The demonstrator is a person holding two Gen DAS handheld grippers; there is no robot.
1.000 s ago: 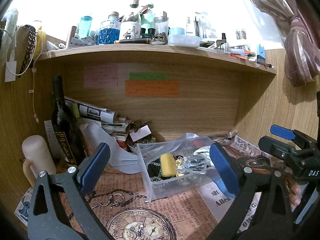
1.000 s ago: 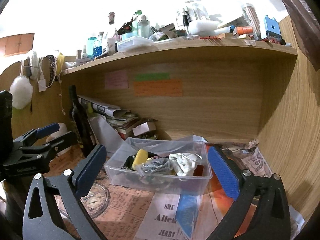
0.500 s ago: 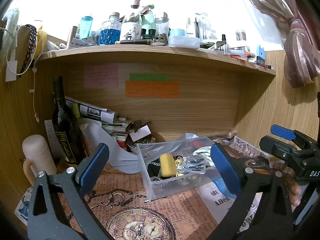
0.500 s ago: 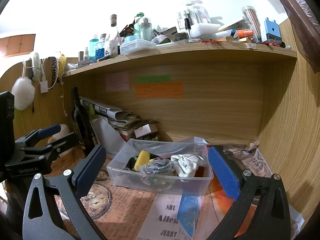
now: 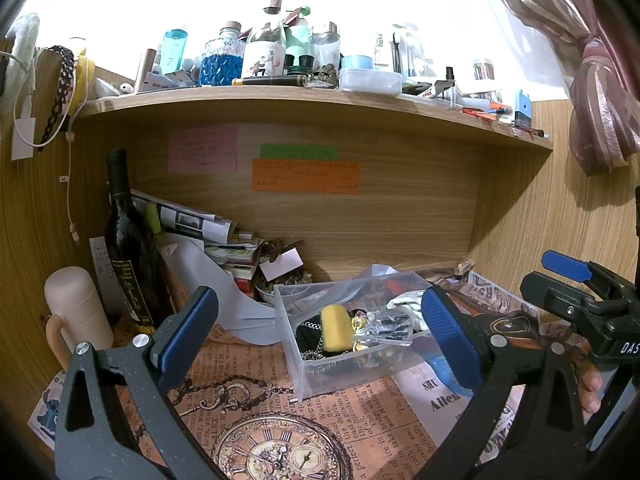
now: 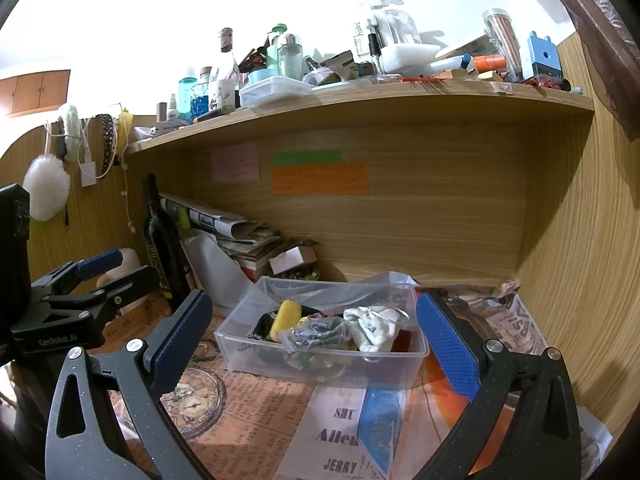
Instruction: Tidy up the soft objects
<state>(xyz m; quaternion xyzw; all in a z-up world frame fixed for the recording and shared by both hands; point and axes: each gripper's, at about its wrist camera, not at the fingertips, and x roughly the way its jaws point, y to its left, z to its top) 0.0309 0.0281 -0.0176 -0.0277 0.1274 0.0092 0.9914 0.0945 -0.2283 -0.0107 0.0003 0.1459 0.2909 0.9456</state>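
Soft objects sit heaped in a clear plastic bin point(image 5: 320, 364) on my bench point(image 5: 360, 432), which is covered in printed paper with a clock picture. From my left wrist camera I see a yellow sponge point(image 5: 335, 327) lying against something black, with a crinkled clear bag point(image 5: 386, 326) just beside it. My left tool point(image 5: 320, 336) hangs over the bench with its blue-padded fingers spread wide and nothing between them; the bin lies in the gap ahead. At the far right my right tool point(image 5: 580, 292) comes in side-on, my fingers showing beneath it. A dark wine bottle point(image 5: 128, 248) stands at the left.

From my right wrist camera the bin point(image 6: 320, 364) shows its long side. The sponge point(image 6: 285, 320) leans at the left, the bag point(image 6: 316, 334) lies in the middle, and a white bunched cloth point(image 6: 376, 326) rests at the right. My right tool point(image 6: 316, 340) is also spread wide and holds nothing, aimed at the bin. My left tool point(image 6: 80, 292) shows at the left edge, near the bottle point(image 6: 160, 240).
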